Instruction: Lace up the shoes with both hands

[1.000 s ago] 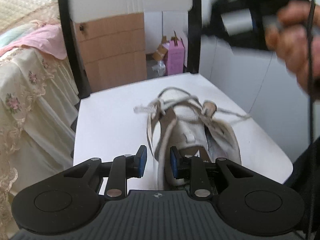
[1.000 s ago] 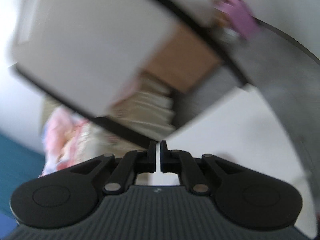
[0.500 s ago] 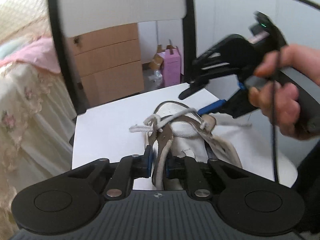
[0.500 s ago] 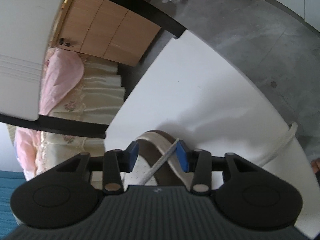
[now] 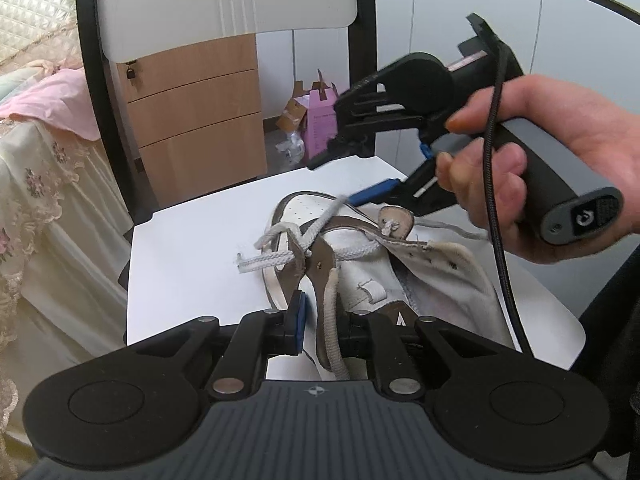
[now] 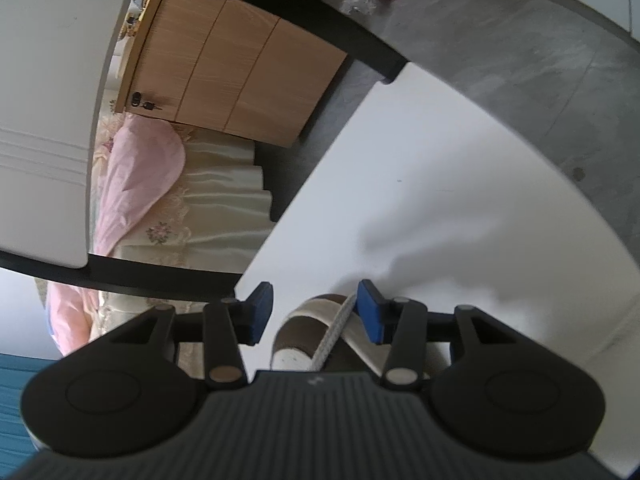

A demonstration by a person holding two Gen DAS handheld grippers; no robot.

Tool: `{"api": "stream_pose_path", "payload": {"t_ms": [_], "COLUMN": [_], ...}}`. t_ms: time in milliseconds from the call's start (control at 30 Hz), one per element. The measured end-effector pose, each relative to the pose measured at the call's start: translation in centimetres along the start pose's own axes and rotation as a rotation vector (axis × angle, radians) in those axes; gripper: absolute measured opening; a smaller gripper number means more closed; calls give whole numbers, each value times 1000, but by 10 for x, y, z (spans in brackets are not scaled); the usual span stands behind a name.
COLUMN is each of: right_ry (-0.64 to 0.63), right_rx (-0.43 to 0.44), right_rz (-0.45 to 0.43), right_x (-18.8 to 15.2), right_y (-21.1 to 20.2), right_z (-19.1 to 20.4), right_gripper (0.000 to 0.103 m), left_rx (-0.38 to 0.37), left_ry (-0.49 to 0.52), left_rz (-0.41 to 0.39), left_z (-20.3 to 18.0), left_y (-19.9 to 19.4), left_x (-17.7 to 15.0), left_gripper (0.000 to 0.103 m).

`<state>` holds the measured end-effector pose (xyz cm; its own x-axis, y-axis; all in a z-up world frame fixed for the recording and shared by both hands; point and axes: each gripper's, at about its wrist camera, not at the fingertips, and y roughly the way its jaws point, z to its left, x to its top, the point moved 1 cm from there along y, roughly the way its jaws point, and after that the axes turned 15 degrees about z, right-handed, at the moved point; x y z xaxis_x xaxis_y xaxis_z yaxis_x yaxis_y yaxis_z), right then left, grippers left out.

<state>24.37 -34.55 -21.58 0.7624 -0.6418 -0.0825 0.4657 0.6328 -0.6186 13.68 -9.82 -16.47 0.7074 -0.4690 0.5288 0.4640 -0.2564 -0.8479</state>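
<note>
The shoe [image 5: 400, 276] lies at frame centre on the white surface [image 5: 192, 264]. The left gripper [image 5: 324, 320] clamps its collar edge. The right gripper [image 6: 316, 312], fingers just spread, straddles the lace [image 6: 334, 330] unpinched; the lace's long axis runs along the fingers.

The left wrist view sits low and very close behind the heel of a white shoe [image 5: 400, 276] on a white chair seat [image 5: 192, 256], facing along the shoe toward the chair's backrest [image 5: 224, 0], with the right gripper [image 5: 352, 180] and the hand [image 5: 532, 172] carrying it above the shoe's toe on the right side. The right wrist view looks steeply down from just above that toe [image 6: 320, 328], rolled sideways so the backrest [image 6: 48, 112] stands at the left edge. Both views share the shoe, its lace [image 5: 316, 232] [image 6: 334, 336], the seat and the wooden drawer unit [image 5: 196, 120] [image 6: 240, 64] beyond the chair.
</note>
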Motion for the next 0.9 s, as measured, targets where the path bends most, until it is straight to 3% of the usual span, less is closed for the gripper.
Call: {"api": "stream_pose_path", "payload": {"t_ms": [533,900], "right_ry": [-39,-133], "right_rx": [110,85], "right_rz": [107,161], "right_x": [13,-2], "right_y": [32,30], "right_z": [26,44], "right_gripper": [49,50], "left_rx": [-17,-2], "left_ry": [6,6], "left_rz": [9,4], "left_z": [-3,-6], "left_y": [-4,-6], "left_x": [0,-3], "left_gripper": [13,15]}}
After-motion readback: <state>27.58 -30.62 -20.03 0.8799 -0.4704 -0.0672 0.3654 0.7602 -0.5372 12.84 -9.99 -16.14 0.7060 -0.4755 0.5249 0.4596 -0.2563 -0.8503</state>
